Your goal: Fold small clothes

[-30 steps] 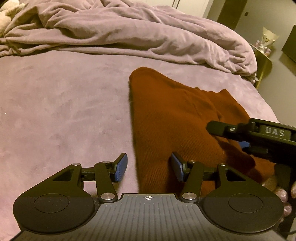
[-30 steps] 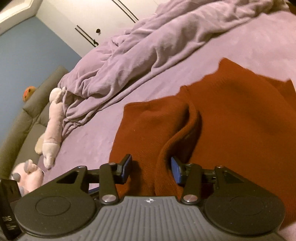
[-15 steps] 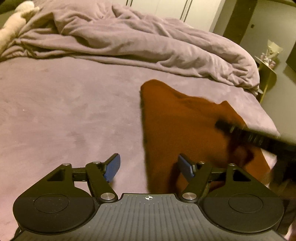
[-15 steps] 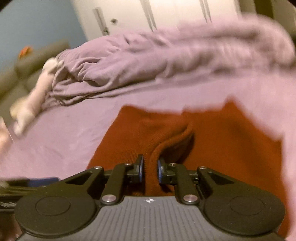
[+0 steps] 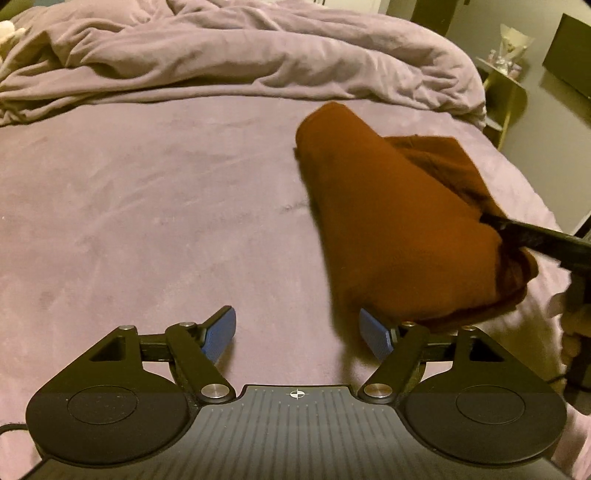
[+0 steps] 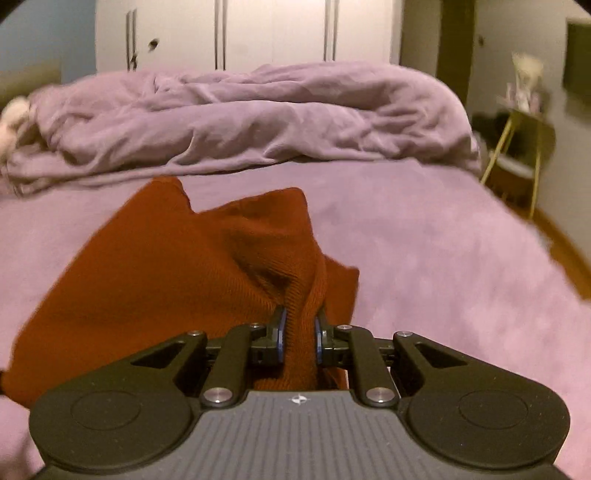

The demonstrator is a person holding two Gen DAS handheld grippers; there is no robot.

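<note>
A rust-brown knit garment [image 5: 399, 229] lies on the purple bed sheet [image 5: 147, 203], partly folded over itself and lifted at its right side. My right gripper [image 6: 300, 328] pinches a bunched fold of the garment [image 6: 166, 277] between its blue pads; the jaws are easing open slightly, with the fabric still gripped. In the left wrist view the right gripper [image 5: 535, 240] reaches into the cloth from the right edge. My left gripper [image 5: 295, 321] hovers over bare sheet just left of the garment's near end. Its jaws are opening and nothing is between them.
A crumpled lilac duvet [image 5: 240, 55] is heaped along the far side of the bed. A gold-legged side table [image 6: 524, 147] stands past the bed's right edge. White wardrobe doors [image 6: 240, 33] are behind. A plush toy [image 5: 7, 31] lies at the far left.
The right gripper closed on a fold of the garment, then swung and lifted it, rolling the cloth over. The left gripper opened wider and moved left, off the garment.
</note>
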